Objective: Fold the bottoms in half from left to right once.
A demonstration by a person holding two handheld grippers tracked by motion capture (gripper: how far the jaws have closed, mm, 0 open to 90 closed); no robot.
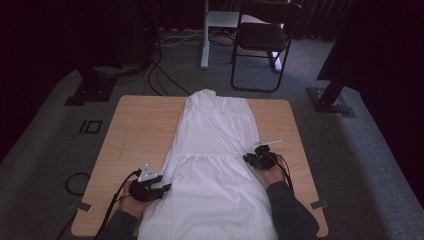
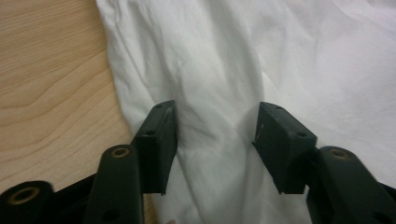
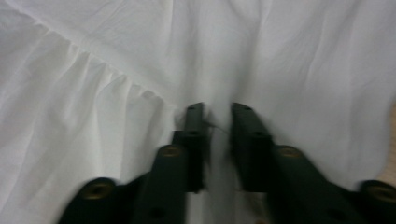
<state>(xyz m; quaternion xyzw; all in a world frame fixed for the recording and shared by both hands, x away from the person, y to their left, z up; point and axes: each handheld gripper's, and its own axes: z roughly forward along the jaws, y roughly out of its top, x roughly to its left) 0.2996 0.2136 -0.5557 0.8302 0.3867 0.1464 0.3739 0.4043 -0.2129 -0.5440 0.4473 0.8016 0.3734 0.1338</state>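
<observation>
High view shows a white dress (image 1: 215,150) spread lengthwise down the middle of a wooden table (image 1: 135,130), its narrow top toward the upper centre of the frame and its wide skirt running off the bottom edge. At lower left, the left gripper (image 1: 165,188) sits at the skirt's edge; in the left gripper view its jaws stand well apart, with a raised fold of cloth lying between the pads but not pressed by them. At right of centre, the right gripper (image 1: 248,159) rests on the opposite edge, near the gathered seam. In the right gripper view its jaws are drawn nearly together with a narrow ridge of fabric in the slit; that frame is blurred, so whether the pads truly bite the cloth is hard to say, though it looks like a pinch. The step in hand seems to be taking hold of both side edges. To do it well, the left jaws should close squarely on the fold, catching every layer, and both grips should sit at matching places so the cloth lifts evenly.
</observation>
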